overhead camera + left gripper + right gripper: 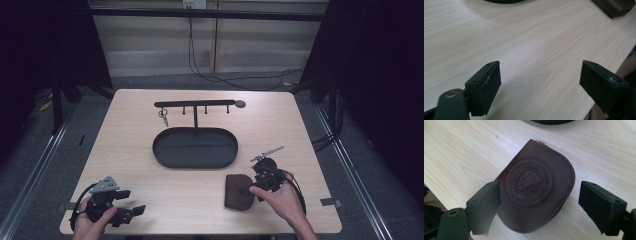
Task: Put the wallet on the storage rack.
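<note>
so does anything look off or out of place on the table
Nothing stands out. The brown pouch lies flat and intact near the right gripper, the black tray sits square under its hook rack, and keys hang from one hook.

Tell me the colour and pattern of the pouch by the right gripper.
Dark brown pouch, embossed with a round cartoon-face emblem; the right gripper view shows it best.

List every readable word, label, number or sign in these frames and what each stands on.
Brown leather pouch: a round embossed stamp with a cartoon face and a ring of lettering around it, too blurred to read.
Nothing else carries text: not the black tray, the key rack or the table.
</note>
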